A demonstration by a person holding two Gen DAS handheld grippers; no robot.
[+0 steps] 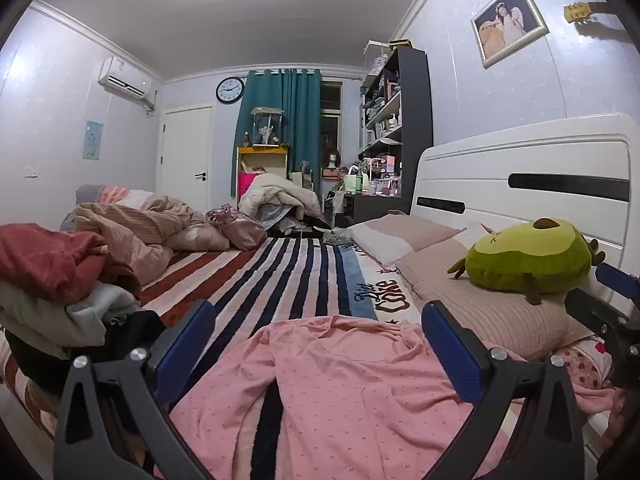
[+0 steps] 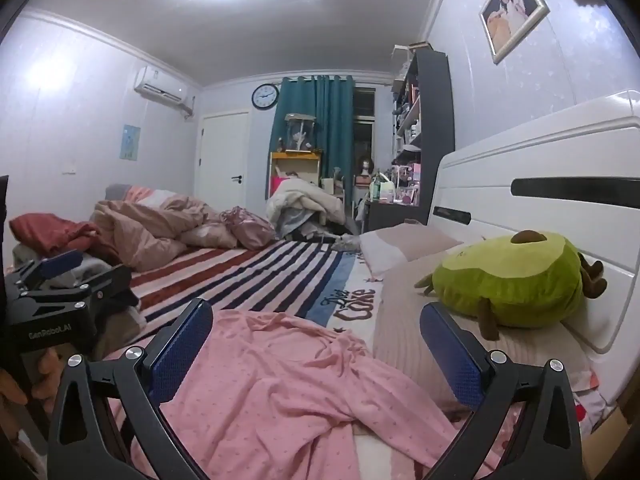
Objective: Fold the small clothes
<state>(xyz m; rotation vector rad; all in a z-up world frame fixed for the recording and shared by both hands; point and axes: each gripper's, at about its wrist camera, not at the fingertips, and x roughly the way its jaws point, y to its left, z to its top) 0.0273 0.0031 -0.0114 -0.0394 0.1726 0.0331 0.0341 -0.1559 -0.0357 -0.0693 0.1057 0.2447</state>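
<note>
1. Two claws hover over a bed with a striped blanket [image 1: 280, 276], each seen from its own wrist camera.
2. Left claw [image 1: 320, 344] stands wide, its blue-padded fingers [image 1: 188, 336] spread apart with nothing between them; it hangs above the pink garment [image 1: 340, 400].
3. Right claw [image 2: 316, 344] is also wide and holds nothing; its blue fingers [image 2: 452, 356] frame the same cloth from the other side.
4. Pink garment [image 2: 280, 380], dotted with a small print, lies spread and wrinkled on the striped blanket [image 2: 260, 276], near the front of both views. One edge runs up beside the beige pillow [image 1: 480, 312].
5. In the right wrist view the left claw [image 2: 60, 276] shows at the left edge, above a heap of clothes; in the left wrist view the right claw [image 1: 612, 296] shows at the right edge, near the pillow.
6. Piled clothes [image 1: 52, 292], red on top and pale grey below, sit to the left of the pink garment.
7. Green avocado plush [image 1: 528, 260] rests on the beige pillow against the white headboard [image 1: 520, 160].
8. Crumpled pink bedding [image 1: 144, 224] lies farther back on the bed, well apart from the garment.
</note>
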